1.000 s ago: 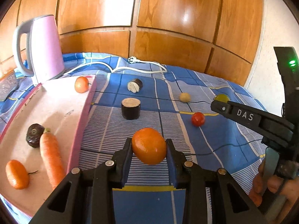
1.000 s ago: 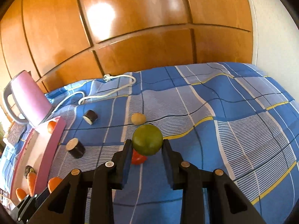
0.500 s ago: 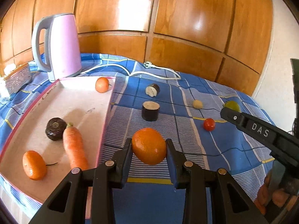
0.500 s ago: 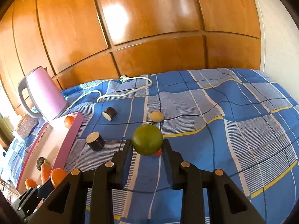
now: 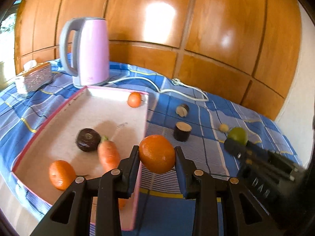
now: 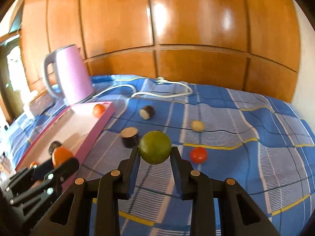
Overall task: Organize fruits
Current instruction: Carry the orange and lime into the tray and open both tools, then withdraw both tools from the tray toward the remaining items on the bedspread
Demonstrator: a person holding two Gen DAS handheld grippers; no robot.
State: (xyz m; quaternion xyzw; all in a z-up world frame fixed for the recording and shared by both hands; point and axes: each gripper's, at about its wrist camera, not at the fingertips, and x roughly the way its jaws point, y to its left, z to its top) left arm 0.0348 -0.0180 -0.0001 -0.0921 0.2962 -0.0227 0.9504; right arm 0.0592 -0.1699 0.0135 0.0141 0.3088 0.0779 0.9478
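Observation:
My left gripper (image 5: 157, 154) is shut on an orange mandarin (image 5: 157, 153), held over the right rim of the pink tray (image 5: 142, 129). In the tray lie a carrot (image 5: 108, 155), a dark round fruit (image 5: 87, 142) and two small oranges (image 5: 61, 175) (image 5: 134, 99). My right gripper (image 6: 155, 150) is shut on a green lime (image 6: 155, 147), held above the blue checked cloth right of the tray (image 6: 98, 129). On the cloth lie a red tomato (image 6: 198, 155), a small yellowish ball (image 6: 197, 125) and two dark cut cylinders (image 6: 130, 136) (image 6: 146, 112).
A pink kettle (image 5: 86, 51) stands behind the tray, its white cord (image 5: 177, 86) trailing across the cloth. A silvery tissue box (image 5: 34, 77) sits at the far left. Wooden panelling (image 6: 177, 39) closes the back. The right gripper's body (image 5: 261, 165) shows at the lower right of the left wrist view.
Both grippers have swung left with their fruits and rolled. The tray has come into fuller view under the left gripper; the kettle now sits nearer the middle of both views.

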